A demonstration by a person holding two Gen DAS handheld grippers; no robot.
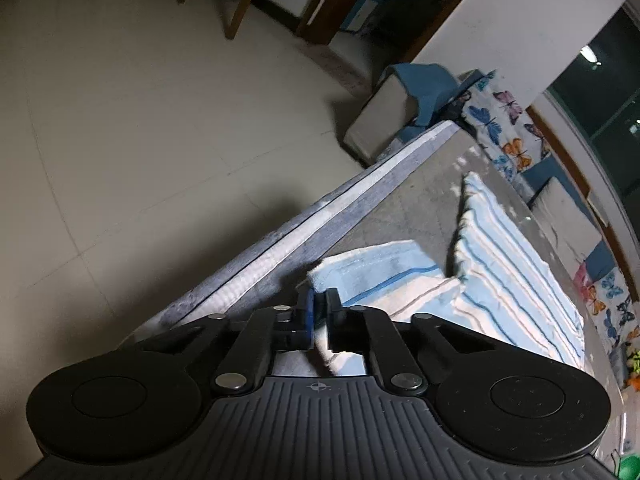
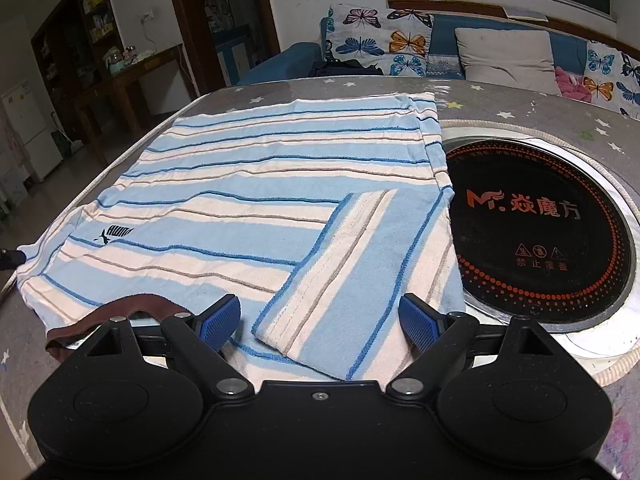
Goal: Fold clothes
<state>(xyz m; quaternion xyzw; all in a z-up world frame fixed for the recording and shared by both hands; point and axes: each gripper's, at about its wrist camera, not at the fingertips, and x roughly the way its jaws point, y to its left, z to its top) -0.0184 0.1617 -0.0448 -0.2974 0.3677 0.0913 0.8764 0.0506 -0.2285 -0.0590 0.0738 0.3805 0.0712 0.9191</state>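
Observation:
A light-blue and cream striped T-shirt [image 2: 248, 184] lies flat on the grey table [image 2: 560, 112], brown collar [image 2: 108, 312] toward me. Its right sleeve [image 2: 344, 276] is folded in over the body. My right gripper [image 2: 320, 324] is open and empty, its blue pads [image 2: 418, 324] on either side of the folded sleeve's end, just above the cloth. In the left wrist view my left gripper [image 1: 319, 312] is shut on the left sleeve [image 1: 360, 268] of the shirt [image 1: 512, 264] at the table's edge, and the cloth rises in a fold beside it.
A round black induction hob [image 2: 540, 224] is set into the table right of the shirt, partly under its edge. A blue sofa with butterfly cushions [image 2: 384, 44] stands behind the table. Tiled floor [image 1: 140, 120] lies beyond the table edge [image 1: 280, 240].

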